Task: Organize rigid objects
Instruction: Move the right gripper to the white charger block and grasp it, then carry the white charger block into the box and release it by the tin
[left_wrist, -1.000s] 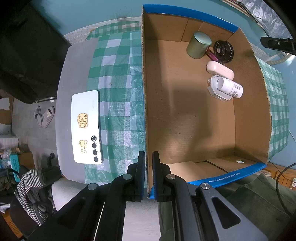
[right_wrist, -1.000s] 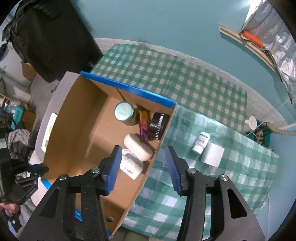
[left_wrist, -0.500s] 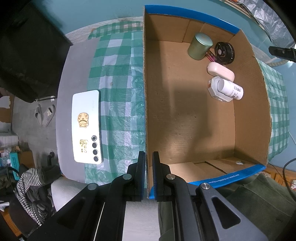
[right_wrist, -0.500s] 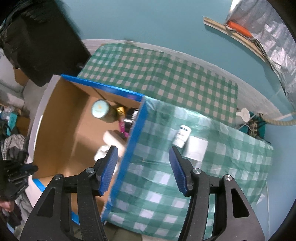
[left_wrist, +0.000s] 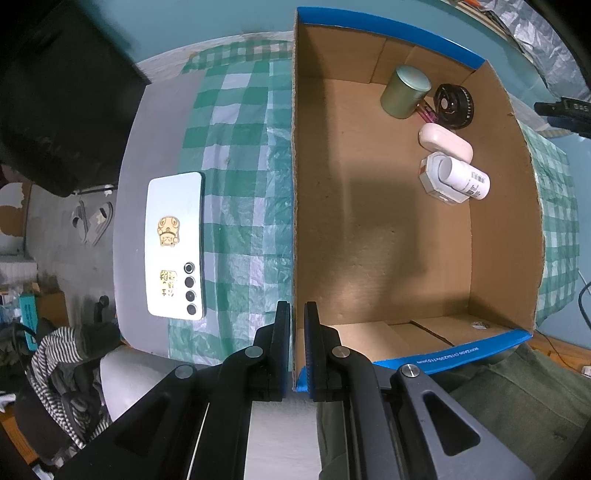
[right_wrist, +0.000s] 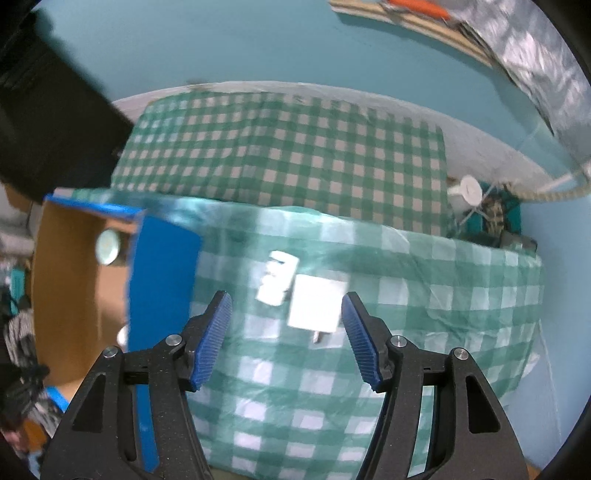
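A green-and-white checked cloth (right_wrist: 332, 387) covers most of the grey worktop (left_wrist: 155, 147), with teal walls behind. The cardboard box (left_wrist: 509, 229) stands on it, a green tin (left_wrist: 404, 92) and white bottle (left_wrist: 465, 177) in its far corner. The left gripper (left_wrist: 297, 347) pinches the box's near wall, fingers closed on it. The right gripper (right_wrist: 286, 339) hangs over a white block (right_wrist: 317, 304) and a small bottle (right_wrist: 277, 277) on the cloth; its fingers have just been opening and hold nothing. A phone (left_wrist: 175, 243) lies on bare worktop.

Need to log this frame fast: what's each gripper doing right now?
Left gripper: shut on the cardboard box wall.
Right gripper: open, holding nothing, jaws just been opening above the white block.
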